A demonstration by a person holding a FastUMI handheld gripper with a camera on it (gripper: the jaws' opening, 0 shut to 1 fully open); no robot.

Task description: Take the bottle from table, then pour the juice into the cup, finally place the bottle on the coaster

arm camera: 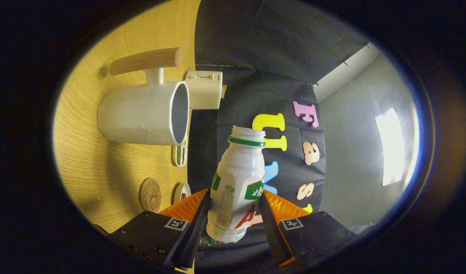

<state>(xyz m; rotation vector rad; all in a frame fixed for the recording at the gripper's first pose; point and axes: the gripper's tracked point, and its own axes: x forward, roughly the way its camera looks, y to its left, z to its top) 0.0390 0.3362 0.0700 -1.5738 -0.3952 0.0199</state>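
My gripper is shut on a small white bottle with a green neck ring and no cap; both fingers press its sides. The view is rolled about a quarter turn, so the wooden table stands like a wall beside the fingers. A white cup with a wooden handle stands on that table, its open mouth turned toward the bottle's neck. The bottle's mouth sits just below and beside the cup's rim. A round wooden coaster lies on the table close to one finger.
A cream box with switches stands behind the cup at the table's far edge. A small white dish and a narrow dish with green bits lie near the coaster. Black cloth wall and a grey room wall lie beyond.
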